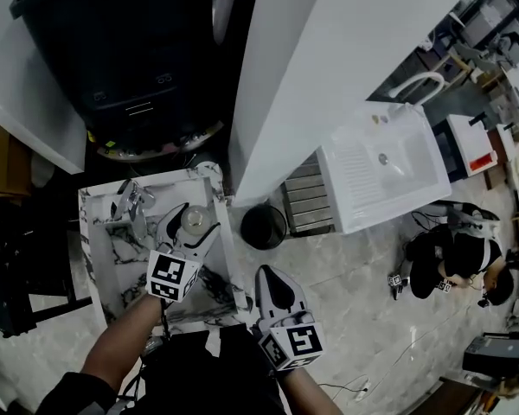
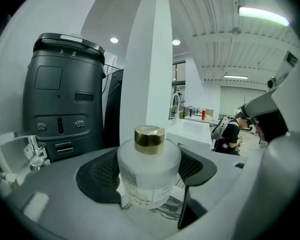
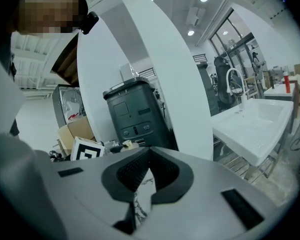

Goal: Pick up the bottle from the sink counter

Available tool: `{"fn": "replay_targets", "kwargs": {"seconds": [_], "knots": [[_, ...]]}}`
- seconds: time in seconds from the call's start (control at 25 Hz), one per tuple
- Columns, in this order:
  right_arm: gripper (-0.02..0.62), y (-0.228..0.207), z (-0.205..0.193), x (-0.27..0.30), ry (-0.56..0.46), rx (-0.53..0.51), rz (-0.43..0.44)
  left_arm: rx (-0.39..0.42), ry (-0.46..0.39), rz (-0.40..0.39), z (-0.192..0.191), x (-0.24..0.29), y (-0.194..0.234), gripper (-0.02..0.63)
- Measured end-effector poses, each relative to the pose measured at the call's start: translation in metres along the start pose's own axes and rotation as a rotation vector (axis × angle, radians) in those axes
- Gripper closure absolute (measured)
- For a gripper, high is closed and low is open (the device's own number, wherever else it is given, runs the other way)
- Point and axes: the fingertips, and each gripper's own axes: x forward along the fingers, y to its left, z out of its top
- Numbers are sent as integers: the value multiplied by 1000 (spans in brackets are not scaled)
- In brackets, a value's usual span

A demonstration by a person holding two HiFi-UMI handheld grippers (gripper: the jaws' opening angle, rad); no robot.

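A frosted round bottle [image 2: 149,176] with a gold cap stands upright between the pads of my left gripper [image 2: 148,168], whose jaws close against its two sides. From above, the bottle [image 1: 193,224] is over the back of the marble sink counter [image 1: 104,275], inside the left gripper [image 1: 195,215]. I cannot tell whether its base touches the marble. My right gripper [image 1: 269,277] hangs to the right of the counter's edge, above the floor. In its own view the right gripper [image 3: 149,155] is shut, with nothing held.
A chrome faucet [image 1: 130,201] stands at the counter's back left. Behind it is a black machine [image 1: 130,50]. A white column [image 1: 329,67] rises to the right, with a black round bin [image 1: 264,226] at its foot. Farther right are a white sink [image 1: 381,167] and a crouching person [image 1: 450,262].
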Motion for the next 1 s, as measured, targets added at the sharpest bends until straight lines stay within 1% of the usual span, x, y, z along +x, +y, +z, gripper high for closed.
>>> {"fn": "replay_targets", "kwargs": {"seconds": [0.2, 0.36, 0.52, 0.76, 1.0], "knots": [[588, 3, 3, -4, -18, -13, 4, 12, -32, -65, 28, -43, -11, 268], [589, 5, 9, -10, -35, -31, 11, 42, -54, -86, 48, -76, -21, 268], [588, 8, 22, -15, -51, -42, -5, 54, -81, -84, 66, -109, -27, 268], [588, 22, 28, -19, -86, -64, 43, 43, -115, -65, 86, -153, -32, 268], [588, 36, 40, -19, -113, -91, 68, 60, -133, -42, 101, -186, -39, 268]]}}
